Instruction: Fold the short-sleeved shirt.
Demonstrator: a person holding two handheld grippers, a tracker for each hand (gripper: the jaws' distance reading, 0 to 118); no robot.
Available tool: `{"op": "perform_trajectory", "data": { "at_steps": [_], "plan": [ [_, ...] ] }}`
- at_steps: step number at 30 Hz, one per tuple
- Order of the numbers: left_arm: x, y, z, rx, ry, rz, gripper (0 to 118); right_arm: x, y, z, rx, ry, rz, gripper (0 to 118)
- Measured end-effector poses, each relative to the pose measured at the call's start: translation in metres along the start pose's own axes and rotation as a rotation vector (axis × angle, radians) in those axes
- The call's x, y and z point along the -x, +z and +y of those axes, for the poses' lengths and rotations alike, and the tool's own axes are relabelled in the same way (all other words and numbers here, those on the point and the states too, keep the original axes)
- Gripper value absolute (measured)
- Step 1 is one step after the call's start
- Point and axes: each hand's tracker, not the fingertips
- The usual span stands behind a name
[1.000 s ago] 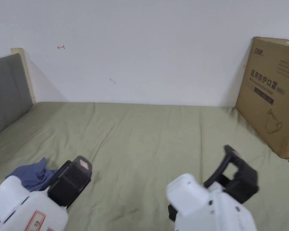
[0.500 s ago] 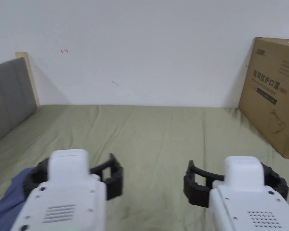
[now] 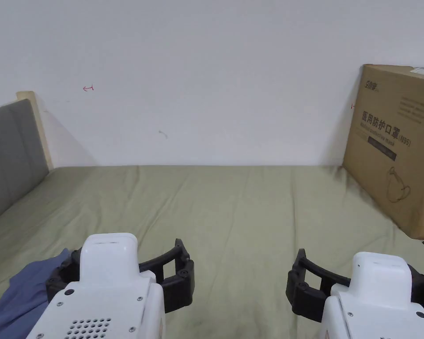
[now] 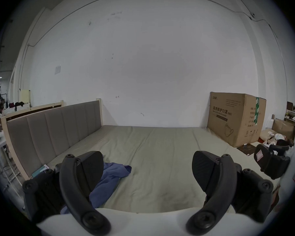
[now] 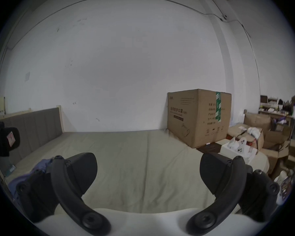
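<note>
Hovering over bed: both jaws spread wide, empty; shirt crumpled left

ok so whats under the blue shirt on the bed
The crumpled blue shirt lies directly on the olive-green bed sheet, near the grey headboard. The left gripper, jaws open, hides its near end, so anything beneath the folds cannot be seen.

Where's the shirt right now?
The blue shirt lies crumpled on the green bed sheet near the headboard, on the person's left, just past the open left gripper.
</note>
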Motion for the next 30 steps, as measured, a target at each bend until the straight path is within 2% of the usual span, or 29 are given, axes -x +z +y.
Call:
{"op": "perform_trajectory", "data": {
  "at_steps": [2,3,4,5,6,7,8,10,15,17,20,22,26,28,30],
  "plan": [
    [0.0,0.001,0.0,-0.001,-0.004,-0.001,105,0.003,0.002,0.002,0.003,0.03,0.007,117],
    [0.001,0.003,0.0,-0.009,-0.002,-0.002,95,0.005,0.004,0.001,-0.014,0.05,-0.001,115],
    [0.002,0.004,0.0,-0.011,-0.001,-0.008,80,0.006,0.006,0.0,-0.023,0.069,-0.009,110],
    [0.004,0.004,-0.001,-0.011,-0.001,-0.014,58,0.007,0.008,-0.001,-0.035,0.077,-0.007,98],
    [0.0,0.003,0.0,-0.006,0.0,-0.017,28,0.009,0.01,-0.001,-0.038,0.078,-0.02,64],
    [0.001,0.001,0.0,0.015,0.002,-0.008,12,0.01,0.009,0.0,-0.024,0.081,-0.036,27],
    [0.002,-0.001,-0.001,0.031,-0.001,0.0,7,0.008,0.007,-0.001,-0.015,0.074,-0.038,13],
    [0.004,-0.001,-0.004,0.039,-0.004,-0.015,2,0.004,0.007,-0.003,0.0,0.053,-0.044,13],
    [0.002,-0.002,-0.006,0.062,-0.003,-0.016,0,-0.005,0.006,-0.001,0.008,0.019,-0.027,11],
    [0.003,-0.003,-0.006,0.061,0.001,-0.016,0,-0.004,0.005,-0.001,0.009,0.047,-0.057,9],
    [0.002,-0.003,-0.005,0.06,-0.01,-0.007,0,-0.001,0.005,-0.001,0.013,0.062,-0.032,5],
    [0.005,-0.003,-0.003,0.061,-0.011,-0.018,0,0.003,0.007,-0.001,0.01,0.051,0.012,4],
    [0.014,0.0,-0.002,0.064,-0.008,0.014,0,0.025,0.007,0.003,-0.006,0.1,0.06,3],
    [0.026,0.005,-0.001,0.052,-0.032,0.063,0,0.036,0.008,0.007,-0.009,0.048,0.143,2],
    [0.041,0.01,0.001,0.048,-0.026,0.119,0,0.053,0.009,0.01,-0.023,0.054,0.184,0]
  ]
}}
